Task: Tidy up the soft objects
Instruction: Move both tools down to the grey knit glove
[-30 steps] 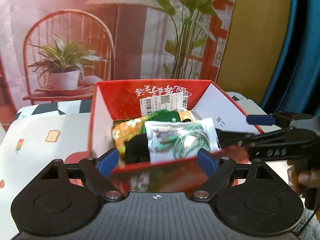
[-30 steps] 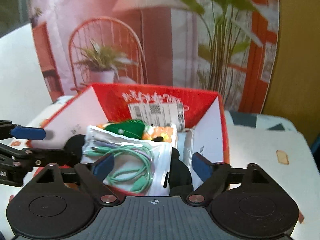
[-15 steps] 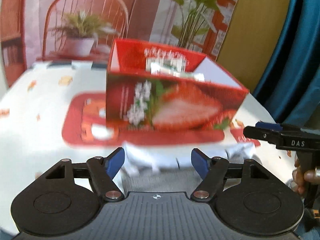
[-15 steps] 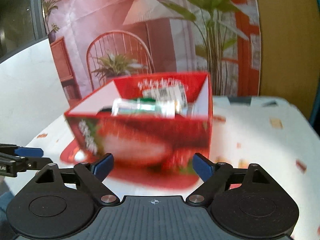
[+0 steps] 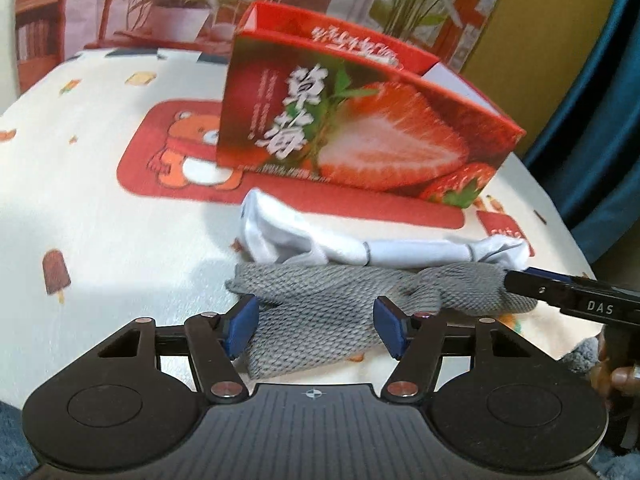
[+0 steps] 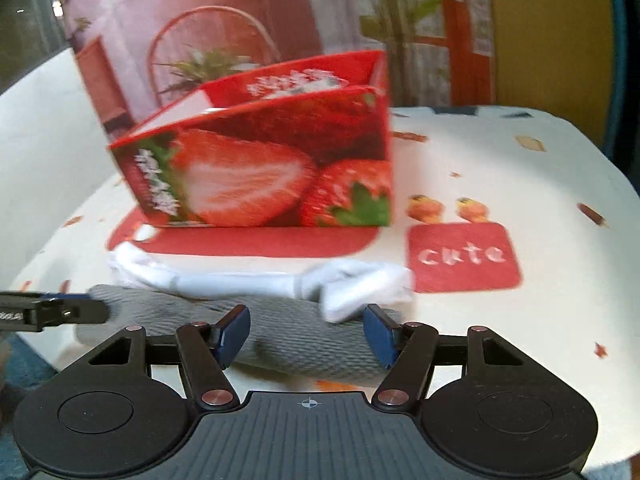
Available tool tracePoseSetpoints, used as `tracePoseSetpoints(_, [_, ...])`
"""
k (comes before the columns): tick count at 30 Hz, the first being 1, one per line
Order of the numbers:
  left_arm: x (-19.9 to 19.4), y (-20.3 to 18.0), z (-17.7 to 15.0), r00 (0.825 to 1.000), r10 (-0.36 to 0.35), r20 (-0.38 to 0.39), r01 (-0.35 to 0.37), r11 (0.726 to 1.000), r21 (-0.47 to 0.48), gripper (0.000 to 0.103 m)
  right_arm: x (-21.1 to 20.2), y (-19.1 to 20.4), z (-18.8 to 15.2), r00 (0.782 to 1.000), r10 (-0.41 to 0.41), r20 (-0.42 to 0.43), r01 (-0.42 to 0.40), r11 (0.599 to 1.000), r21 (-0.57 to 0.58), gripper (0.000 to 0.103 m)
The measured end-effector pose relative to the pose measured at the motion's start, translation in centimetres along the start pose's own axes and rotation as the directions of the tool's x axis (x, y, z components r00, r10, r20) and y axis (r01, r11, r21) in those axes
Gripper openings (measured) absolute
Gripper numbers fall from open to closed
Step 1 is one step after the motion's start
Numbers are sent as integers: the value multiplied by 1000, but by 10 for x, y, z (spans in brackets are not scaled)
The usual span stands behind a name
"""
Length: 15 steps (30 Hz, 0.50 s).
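Observation:
A grey knitted sock [image 5: 340,304] lies on the table in front of the red strawberry box [image 5: 360,132]. A white sock [image 5: 320,240] lies just behind it. My left gripper [image 5: 316,326] is open, low over the grey sock's left part, fingers either side of it. My right gripper [image 6: 306,332] is open over the grey sock [image 6: 304,340], with the white sock [image 6: 248,280] just beyond its tips. The right gripper shows in the left wrist view [image 5: 568,296] at the grey sock's right end. The box [image 6: 264,160] hides its contents.
The table has a white cloth with a red bear mat [image 5: 172,152] and a red "cute" patch [image 6: 464,256]. A printed backdrop with plants stands behind. A blue curtain [image 5: 600,80] hangs at the right.
Both grippers have pulled back from above the box and dropped low to the table's near side. The socks have come into view between their fingers.

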State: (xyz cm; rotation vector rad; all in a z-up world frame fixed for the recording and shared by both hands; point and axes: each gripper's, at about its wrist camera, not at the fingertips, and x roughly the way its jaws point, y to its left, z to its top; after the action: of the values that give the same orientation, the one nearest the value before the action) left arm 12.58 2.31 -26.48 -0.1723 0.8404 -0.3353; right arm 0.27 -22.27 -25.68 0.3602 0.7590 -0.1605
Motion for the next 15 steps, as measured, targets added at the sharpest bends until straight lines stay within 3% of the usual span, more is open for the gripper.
tracePoseSetpoints(4, [6,3,-1,1000,4,-6,-4,1000,3,66,8,-5,-4,1000,-18,-12,18,1000,13,58])
tracePoseSetpoints(15, [16,-12,-4,999,46,16,-48,989,143,66,22,16,-11,996,-90,4,90,985,-147,63])
